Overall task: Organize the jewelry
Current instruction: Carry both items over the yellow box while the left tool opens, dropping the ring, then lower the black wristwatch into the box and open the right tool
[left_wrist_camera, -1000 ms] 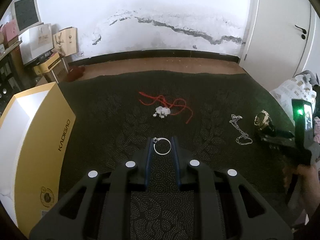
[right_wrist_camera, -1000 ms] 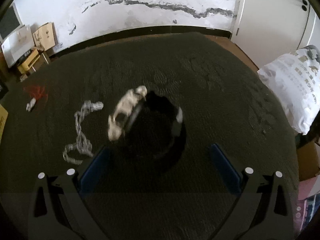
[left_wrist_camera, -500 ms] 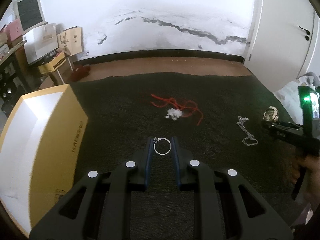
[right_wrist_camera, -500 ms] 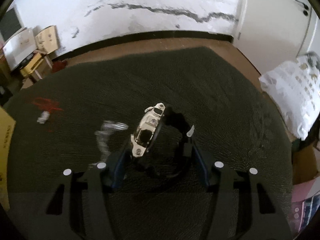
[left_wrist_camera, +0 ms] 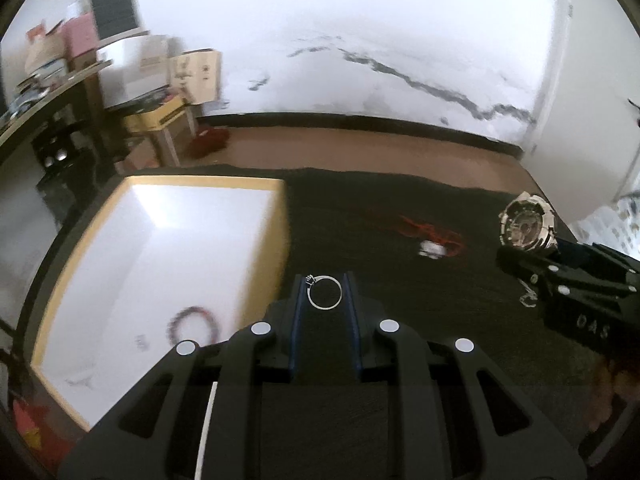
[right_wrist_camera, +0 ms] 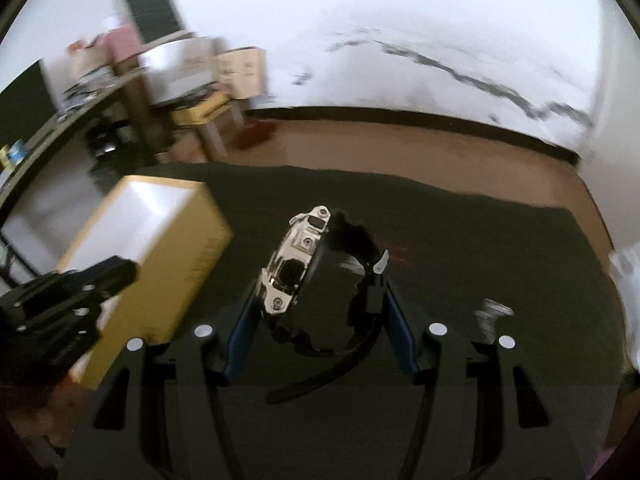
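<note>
left tongs [left_wrist_camera: 325, 294] nearly closed, pinching ring [left_wrist_camera: 324, 298]. right tongs [right_wrist_camera: 318, 300] half open, clamped on wristwatch [right_wrist_camera: 316, 276]. both aloft near yellow box [left_wrist_camera: 152, 272]. beaded bracelet [left_wrist_camera: 195, 325] already in box. red cord necklace [left_wrist_camera: 430, 236] and silver chain [right_wrist_camera: 493, 312] left on dark mat [left_wrist_camera: 460, 344].

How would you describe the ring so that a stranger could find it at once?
Start at the big yellow box on the dark mat. Just right of it, the left tool holds a thin silver ring with one small stone, unlike the bulky watch.
</note>
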